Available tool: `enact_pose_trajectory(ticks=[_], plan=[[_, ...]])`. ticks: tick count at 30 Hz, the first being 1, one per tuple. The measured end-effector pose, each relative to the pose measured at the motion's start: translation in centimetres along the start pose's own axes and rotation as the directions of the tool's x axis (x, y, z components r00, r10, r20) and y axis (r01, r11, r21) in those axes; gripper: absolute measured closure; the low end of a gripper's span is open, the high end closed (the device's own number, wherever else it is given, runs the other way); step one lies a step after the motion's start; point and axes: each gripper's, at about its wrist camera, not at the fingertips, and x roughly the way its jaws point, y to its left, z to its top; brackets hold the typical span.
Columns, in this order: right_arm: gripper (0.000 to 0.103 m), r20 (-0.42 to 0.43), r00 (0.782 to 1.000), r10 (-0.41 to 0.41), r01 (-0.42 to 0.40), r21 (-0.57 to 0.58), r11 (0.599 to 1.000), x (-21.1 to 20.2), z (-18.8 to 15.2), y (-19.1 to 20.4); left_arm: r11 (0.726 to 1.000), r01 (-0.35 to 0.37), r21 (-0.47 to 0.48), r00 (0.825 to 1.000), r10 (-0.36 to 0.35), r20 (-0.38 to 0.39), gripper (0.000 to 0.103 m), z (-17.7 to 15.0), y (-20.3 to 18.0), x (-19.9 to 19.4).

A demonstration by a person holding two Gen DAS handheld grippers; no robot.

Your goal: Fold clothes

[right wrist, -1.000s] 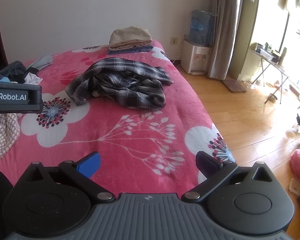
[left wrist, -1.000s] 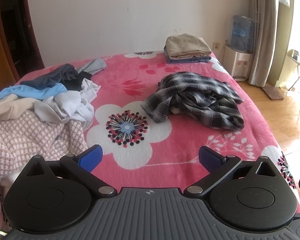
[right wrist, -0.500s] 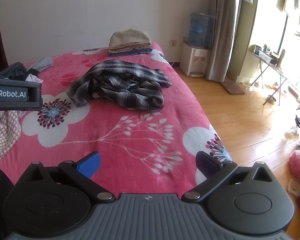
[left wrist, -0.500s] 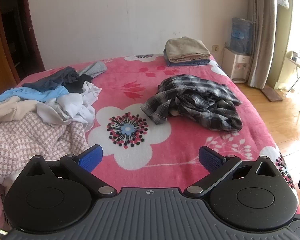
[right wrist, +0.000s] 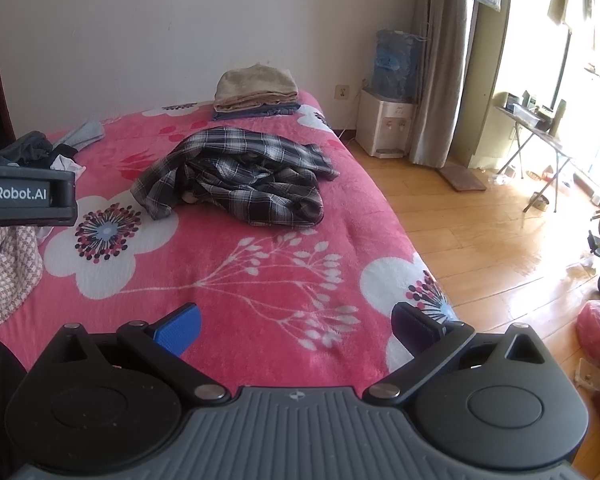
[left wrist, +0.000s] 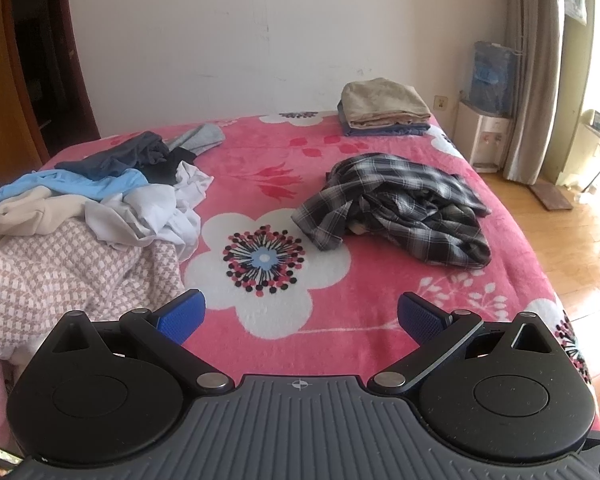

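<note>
The left gripper (left wrist: 301,316) is a black tool with a ribbed dark-grey top plate that carries a small white crosshair mark at its front edge. Two round black housings flank the plate, each with a shallow circular recess and a triangular cut-out horn. Black link arms run forward from silver pivot screws to the fingers (left wrist: 181,315), which are faced with blue dimpled pads. The right gripper (right wrist: 296,326) is built the same way; one pad is bright blue, the other looks darker, nearly purple. In the right wrist view, the left gripper's black side bears white "enRobot.AI" lettering.
</note>
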Motion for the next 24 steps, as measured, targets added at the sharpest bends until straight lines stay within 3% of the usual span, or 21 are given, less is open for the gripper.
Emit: enact_pose_trajectory(ticks=[24], plan=[[0.0,-0.005,1.0,0.006,-0.006,-0.008,1.0,0.2,-0.18,0.52,1.0,0.002,-0.002,1.0,-0.002,0.0,0.0,-0.36,0.18,0.18]])
